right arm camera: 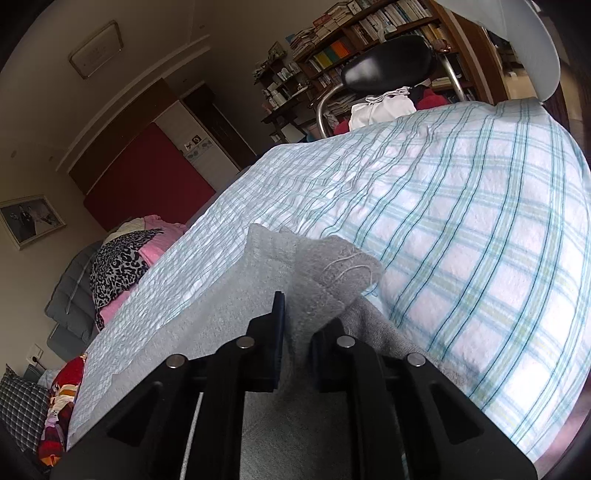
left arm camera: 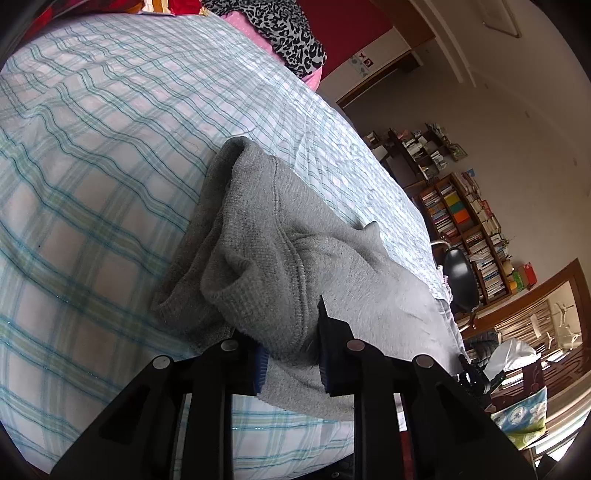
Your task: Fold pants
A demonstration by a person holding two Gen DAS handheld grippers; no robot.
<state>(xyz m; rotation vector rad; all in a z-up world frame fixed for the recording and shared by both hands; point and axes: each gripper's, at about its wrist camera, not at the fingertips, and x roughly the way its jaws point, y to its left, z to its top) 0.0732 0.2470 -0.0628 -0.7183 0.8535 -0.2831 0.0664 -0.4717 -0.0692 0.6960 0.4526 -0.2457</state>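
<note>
While each hand-held gripper (left arm camera: 291, 343) (right arm camera: 297, 332) pinches bunched fabric, fuzzy grey knit pants (left arm camera: 266, 240) rumple on plaid bedsheet (left arm camera: 92, 147).

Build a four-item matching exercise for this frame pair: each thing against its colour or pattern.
Things:
1. pants
2. bedsheet
3. cloth by the pink pillow
4. chair backrest

Looks:
A. black and glossy
B. plain grey knit
C. leopard print
D. blue-green plaid on white

Pairs: 1-B, 2-D, 3-C, 4-A
</note>
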